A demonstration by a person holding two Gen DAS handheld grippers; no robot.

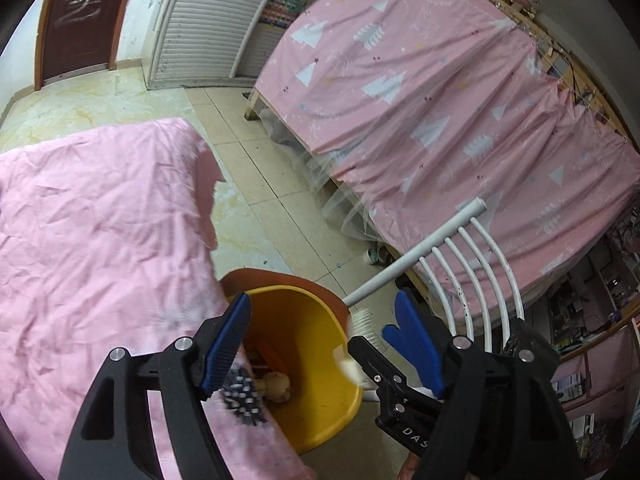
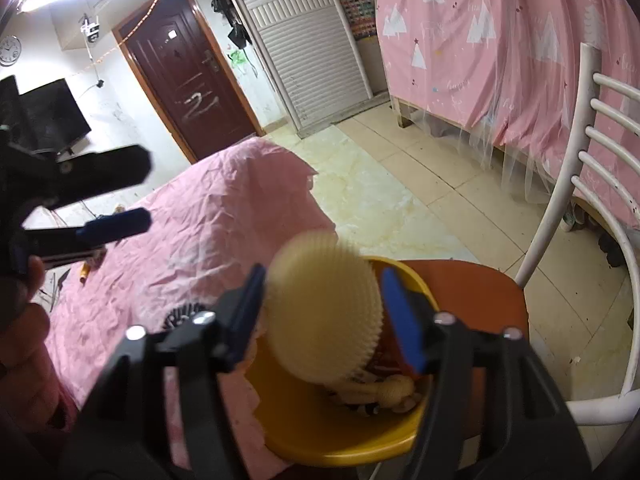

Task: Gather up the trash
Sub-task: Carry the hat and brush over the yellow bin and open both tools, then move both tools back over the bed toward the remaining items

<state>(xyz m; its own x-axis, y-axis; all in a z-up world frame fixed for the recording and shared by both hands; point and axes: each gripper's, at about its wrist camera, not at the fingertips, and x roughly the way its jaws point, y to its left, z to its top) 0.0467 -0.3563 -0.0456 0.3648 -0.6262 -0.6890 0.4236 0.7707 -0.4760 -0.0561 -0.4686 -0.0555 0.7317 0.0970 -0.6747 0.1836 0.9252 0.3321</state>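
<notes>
— Blue pads [image 1: 224, 348] of the left tool [image 1: 323, 298] are filling the near view, standing well apart and gripping nothing. What's sitting by the left one?

— Something black with pale dots [image 1: 242, 400], blurring at the edge of the yellow bin [image 1: 320, 432]. I'm not making out what it is, or whether it's touching the pad.

— And the right tool [image 2: 322, 272]?

— It's hanging over the same bin, jaws parted, with a cream ribbed ball [image 2: 324, 308] blurring between sharply drawn pads. It's looking loose rather than pinched.

— Where's the bin standing?

— It's resting on the orange chair seat [image 2: 480, 292], just beside the pink-covered worktop [image 1: 100, 240]. The tools are hiding much of its inside; a beige doll-like figure [image 2: 396, 390] is lying at the bottom, partly covered.
</notes>
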